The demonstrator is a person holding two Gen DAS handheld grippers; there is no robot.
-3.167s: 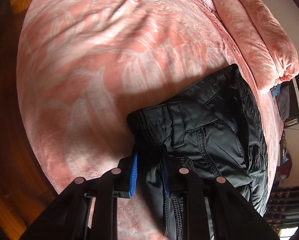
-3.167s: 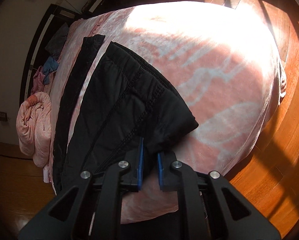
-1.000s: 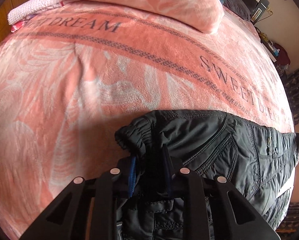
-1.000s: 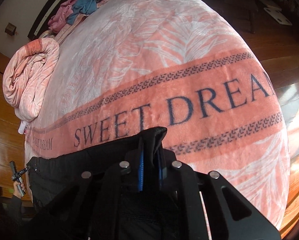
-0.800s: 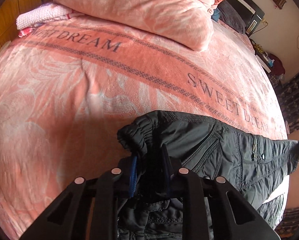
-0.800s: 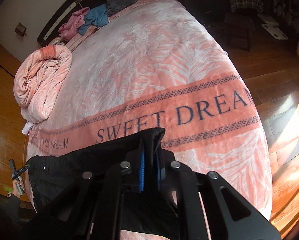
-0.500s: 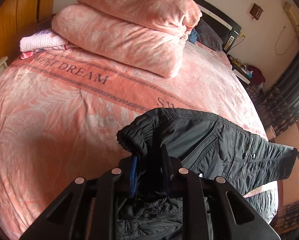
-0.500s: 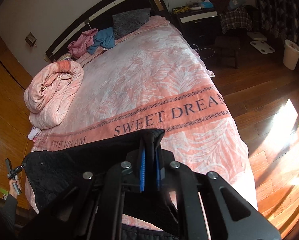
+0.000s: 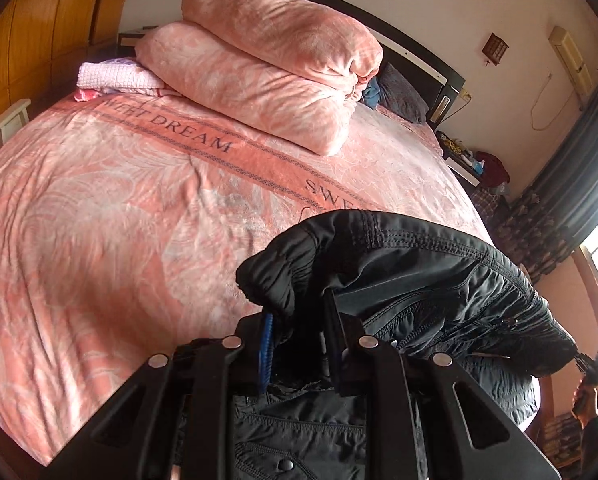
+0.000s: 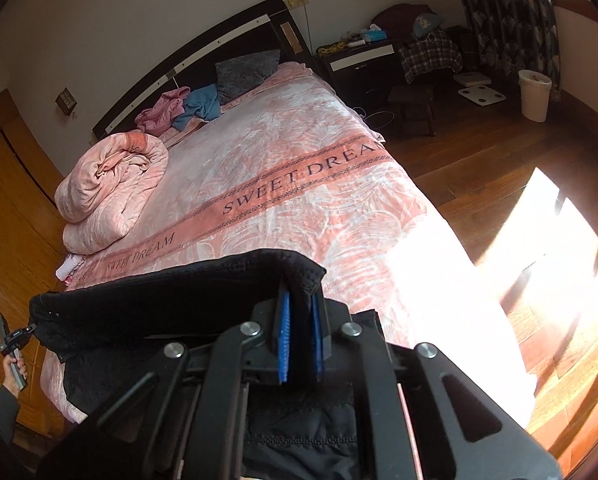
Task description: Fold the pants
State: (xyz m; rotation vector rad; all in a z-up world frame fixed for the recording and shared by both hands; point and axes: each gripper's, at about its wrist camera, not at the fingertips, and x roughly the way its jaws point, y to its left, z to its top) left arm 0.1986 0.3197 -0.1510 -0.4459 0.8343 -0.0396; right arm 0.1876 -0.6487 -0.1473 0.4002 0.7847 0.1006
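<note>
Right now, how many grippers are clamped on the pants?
2. The left gripper pinches one end of the pants' top edge; the right gripper pinches the other end. The pants hang stretched between them above the bed.

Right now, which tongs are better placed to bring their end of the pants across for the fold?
Probably right. The right tongs pinch a flat, thin corner of the pants, with open blanket ahead. The left tongs hold the bunched, bulky waistband, which looks harder to lay flat.
</note>
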